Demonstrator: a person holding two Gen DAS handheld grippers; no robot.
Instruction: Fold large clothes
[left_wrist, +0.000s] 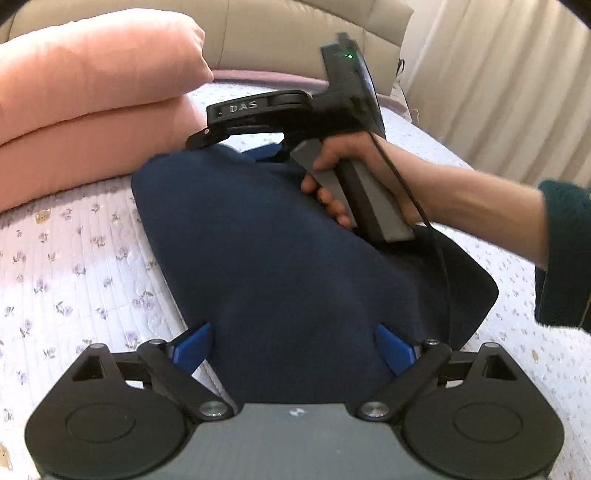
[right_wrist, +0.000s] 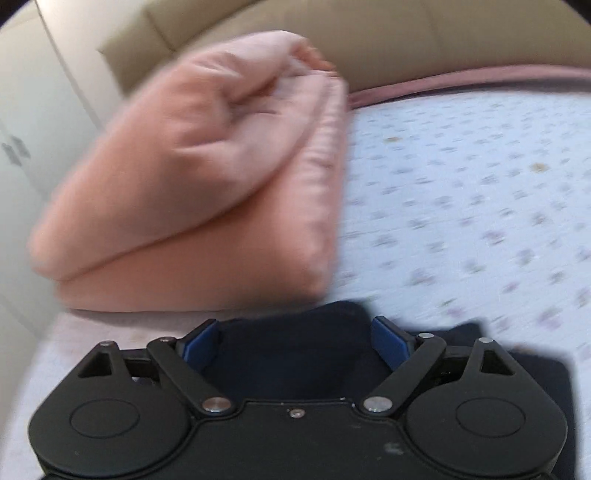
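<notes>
A dark navy garment (left_wrist: 280, 254) lies folded in a thick bundle on the floral bedspread (left_wrist: 74, 280). My left gripper (left_wrist: 293, 349) is open, its blue pads wide apart on either side of the garment's near end, which bulges between them. My right gripper (right_wrist: 295, 343) is open too, its blue pads spread over the garment's far end (right_wrist: 291, 354). In the left wrist view the right gripper's body (left_wrist: 295, 122) sits over the far edge of the garment, held by a bare hand (left_wrist: 347, 177). The right wrist view is motion-blurred.
A folded peach-pink blanket (left_wrist: 85, 110) is stacked at the head of the bed, just beyond the garment; it also shows in the right wrist view (right_wrist: 207, 177). A beige padded headboard (left_wrist: 280, 33) stands behind. Curtains (left_wrist: 498, 74) hang at the right.
</notes>
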